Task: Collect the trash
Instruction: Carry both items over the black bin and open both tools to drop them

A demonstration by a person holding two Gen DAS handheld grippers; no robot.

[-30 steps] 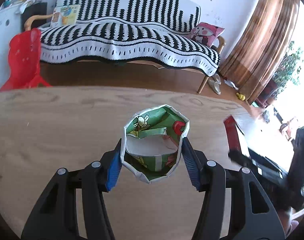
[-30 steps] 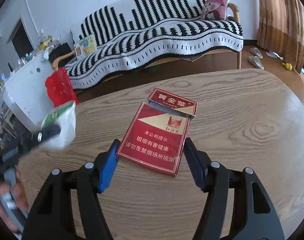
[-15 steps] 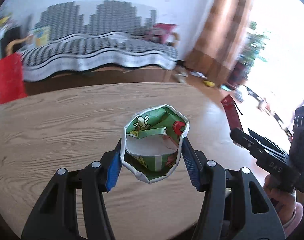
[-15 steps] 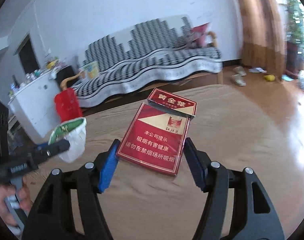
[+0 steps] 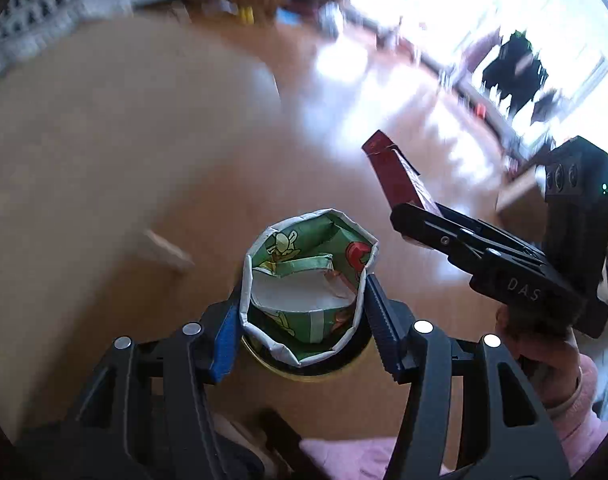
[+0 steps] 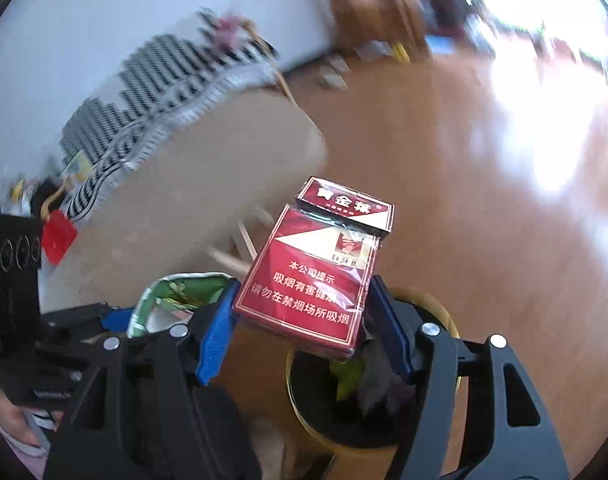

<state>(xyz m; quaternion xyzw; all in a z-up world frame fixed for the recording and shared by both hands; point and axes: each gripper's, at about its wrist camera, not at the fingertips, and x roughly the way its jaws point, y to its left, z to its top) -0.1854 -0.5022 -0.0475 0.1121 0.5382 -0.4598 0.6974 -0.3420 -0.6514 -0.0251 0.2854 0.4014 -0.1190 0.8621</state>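
My left gripper (image 5: 302,316) is shut on a crumpled green cartoon-printed carton (image 5: 307,280), its torn top facing me. It hangs over the yellow rim of a round bin (image 5: 304,374) on the floor. My right gripper (image 6: 302,312) is shut on a red cigarette pack (image 6: 311,276) with its lid flipped up, held above the same yellow-rimmed bin (image 6: 443,312), which has dark scraps and a green leaf inside. In the left wrist view the right gripper (image 5: 407,216) and red pack (image 5: 395,176) show at the right; the carton (image 6: 172,300) shows at the left of the right wrist view.
A round wooden table (image 6: 176,200) with thin wooden legs stands behind the bin. A striped sofa (image 6: 152,80) lines the far wall, with a red stool (image 6: 58,236) at the left. Glossy wood floor (image 6: 443,140) spreads to the right. A pink sleeve (image 5: 575,392) is at lower right.
Both grippers have swung off the tabletop to the right and tipped downward over the floor bin, still holding the carton and the cigarette pack. The background is motion-blurred.
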